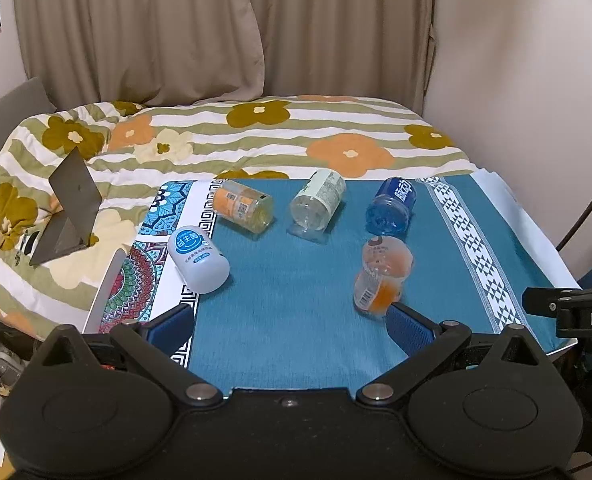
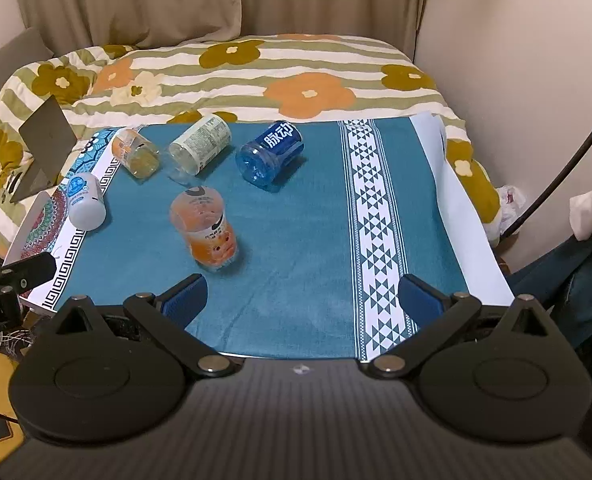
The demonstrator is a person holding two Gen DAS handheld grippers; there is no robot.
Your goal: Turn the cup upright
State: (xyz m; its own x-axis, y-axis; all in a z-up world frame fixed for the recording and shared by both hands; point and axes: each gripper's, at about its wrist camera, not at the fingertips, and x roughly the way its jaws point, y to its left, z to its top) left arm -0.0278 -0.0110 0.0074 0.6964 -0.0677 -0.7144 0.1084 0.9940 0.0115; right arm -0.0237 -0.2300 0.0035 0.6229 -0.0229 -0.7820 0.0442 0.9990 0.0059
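Several cut-bottle cups lie tipped on the teal cloth [image 1: 296,320]. An orange-labelled clear cup [image 1: 382,276] [image 2: 205,228] lies nearest, just beyond my left gripper's right fingertip [image 1: 406,326]. A blue cup [image 1: 392,208] [image 2: 269,154], a clear cup with a pale green label [image 1: 318,206] [image 2: 199,144], a yellow-orange cup [image 1: 241,206] [image 2: 135,152] and a white cup [image 1: 197,260] [image 2: 85,200] lie further off. My left gripper [image 1: 291,328] is open and empty. My right gripper [image 2: 304,300] is open and empty near the table's front edge.
A floral quilt [image 1: 255,136] covers the bed behind the table. A grey open laptop or stand [image 1: 69,212] sits on the bed at the left. A patterned mat [image 1: 135,280] lies under the cloth's left edge. Curtains hang behind, and a wall stands at the right.
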